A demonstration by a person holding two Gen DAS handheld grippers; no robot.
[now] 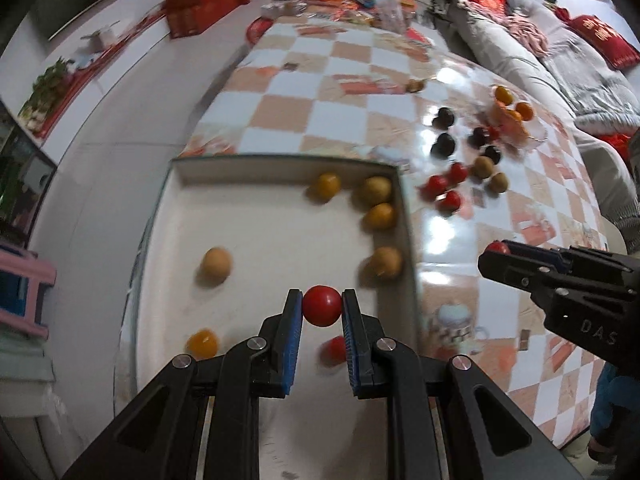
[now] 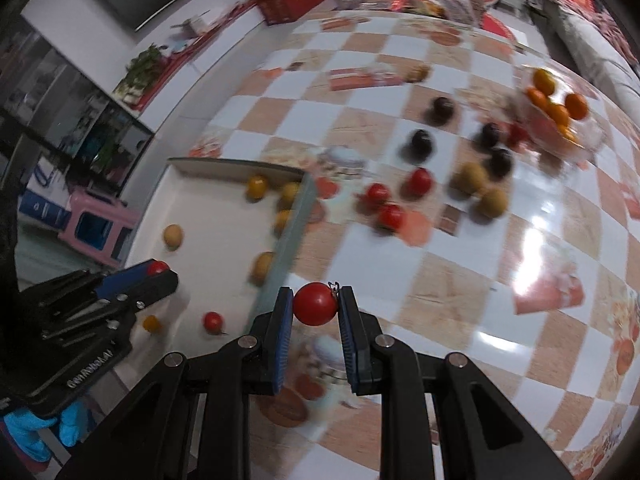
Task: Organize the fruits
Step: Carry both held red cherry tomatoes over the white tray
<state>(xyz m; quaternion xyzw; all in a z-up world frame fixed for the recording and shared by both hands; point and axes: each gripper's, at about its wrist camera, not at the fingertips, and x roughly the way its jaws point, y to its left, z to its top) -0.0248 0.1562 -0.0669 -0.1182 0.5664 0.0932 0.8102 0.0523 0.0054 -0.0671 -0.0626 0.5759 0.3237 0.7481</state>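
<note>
My left gripper (image 1: 321, 306) is shut on a red cherry tomato (image 1: 321, 305) and holds it above the white tray (image 1: 280, 168). The tray holds several yellow-brown fruits, a small orange one (image 1: 202, 343) and a red tomato (image 1: 334, 350). My right gripper (image 2: 315, 305) is shut on another red cherry tomato (image 2: 315, 304), over the checkered table just right of the tray's wall (image 2: 288, 236). Each gripper also shows in the other's view: the right (image 1: 498, 250), the left (image 2: 158, 270). Loose red tomatoes (image 2: 378, 194), dark fruits (image 2: 422, 142) and brown fruits (image 2: 470, 176) lie on the table.
A clear bag of oranges (image 2: 556, 108) lies at the table's far right. Snack packets and red boxes (image 1: 204, 4) crowd the far end. A sofa (image 1: 560, 52) runs along the right, a pink stool (image 2: 96, 224) stands on the floor at left.
</note>
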